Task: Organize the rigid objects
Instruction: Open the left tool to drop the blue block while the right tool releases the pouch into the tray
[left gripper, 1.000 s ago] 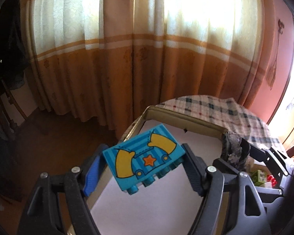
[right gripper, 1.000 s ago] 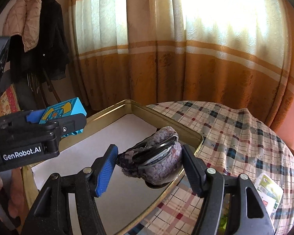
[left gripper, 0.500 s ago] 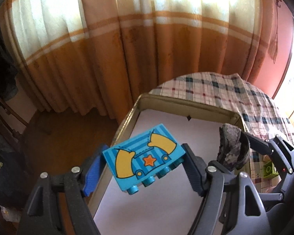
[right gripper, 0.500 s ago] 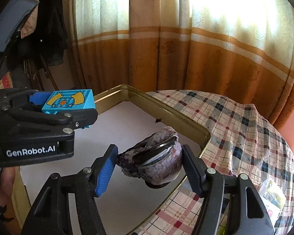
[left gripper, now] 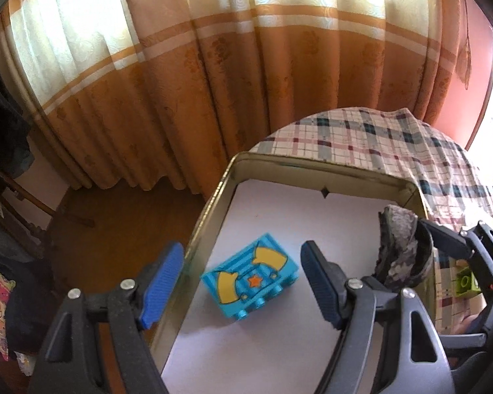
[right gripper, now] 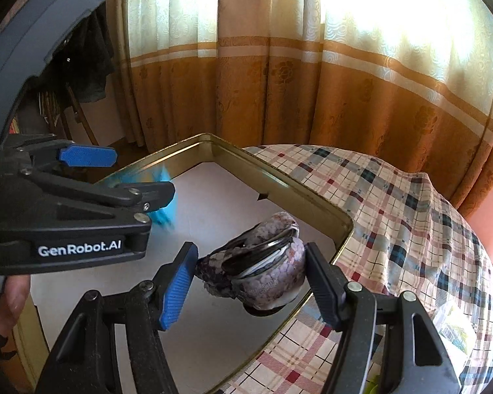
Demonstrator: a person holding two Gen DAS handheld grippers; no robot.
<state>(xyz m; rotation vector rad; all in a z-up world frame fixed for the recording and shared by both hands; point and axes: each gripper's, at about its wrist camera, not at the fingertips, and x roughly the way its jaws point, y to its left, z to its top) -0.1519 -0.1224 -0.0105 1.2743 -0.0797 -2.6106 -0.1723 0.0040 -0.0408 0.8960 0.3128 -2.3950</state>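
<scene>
Released from my left gripper [left gripper: 241, 282], the blue toy brick [left gripper: 250, 281] now lies in the gold tray [left gripper: 210, 210] near its left edge; fingers spread. My right gripper [right gripper: 248, 275] pinches the patterned coin purse [right gripper: 263, 271] over the tray's right edge.

tray [left gripper: 210, 207]: on the table [left gripper: 394, 138], at its left end, before the curtain [left gripper: 213, 65]
toy brick [left gripper: 249, 282]: in the tray, near its left wall
pouch [right gripper: 263, 269]: above the tray's right side
green block [left gripper: 465, 284]: on the table, right of the tray
</scene>
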